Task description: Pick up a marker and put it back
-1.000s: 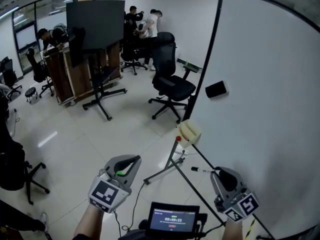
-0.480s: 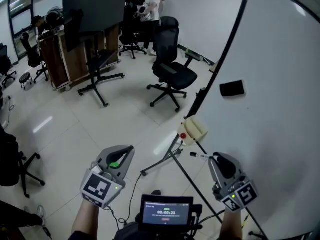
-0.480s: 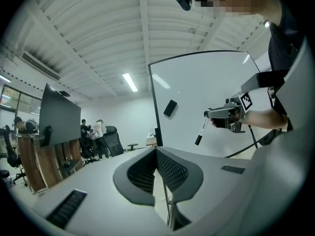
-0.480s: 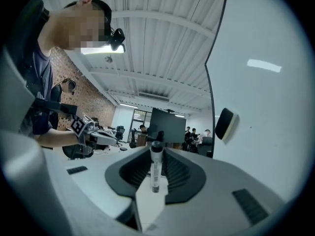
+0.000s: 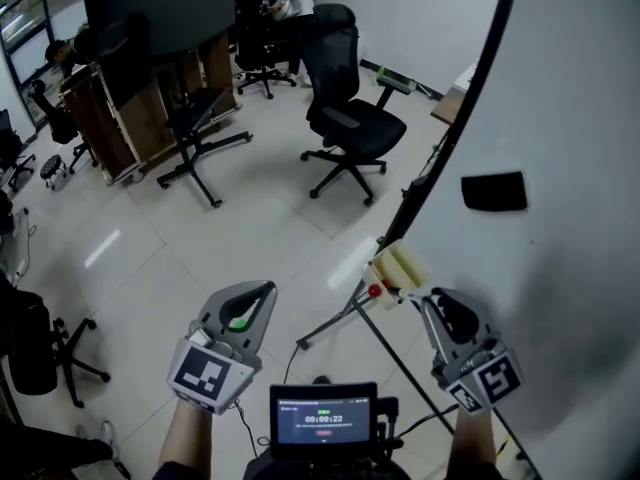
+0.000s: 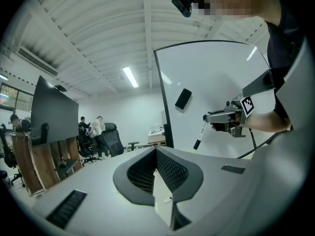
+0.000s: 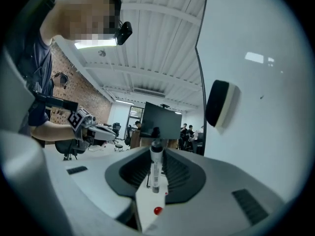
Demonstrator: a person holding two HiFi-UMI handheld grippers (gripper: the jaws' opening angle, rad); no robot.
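Observation:
My right gripper (image 5: 432, 298) is shut on a white marker (image 5: 412, 292), which sticks out to the left beside a cream box (image 5: 395, 264) on the whiteboard's frame. In the right gripper view the marker (image 7: 156, 170) stands upright between the jaws of the right gripper (image 7: 156, 154). Seen from the left gripper view, the marker (image 6: 201, 133) hangs from the right gripper (image 6: 212, 118) with its black cap down, in front of the whiteboard (image 6: 216, 87). My left gripper (image 5: 252, 298) is held at the lower left, jaws together and empty; the left gripper (image 6: 156, 154) points past the board's edge.
A black eraser (image 5: 494, 191) sticks to the whiteboard (image 5: 570, 98). The board's stand legs (image 5: 335, 324) spread over the tiled floor below the grippers. An office chair (image 5: 350, 128) and a dark screen on a stand (image 5: 150, 13) are behind. People stand at the far wall.
Both grippers and the view have shifted toward the whiteboard. The eraser and cream box are nearer, and the held marker's tip now lies next to the cream box.

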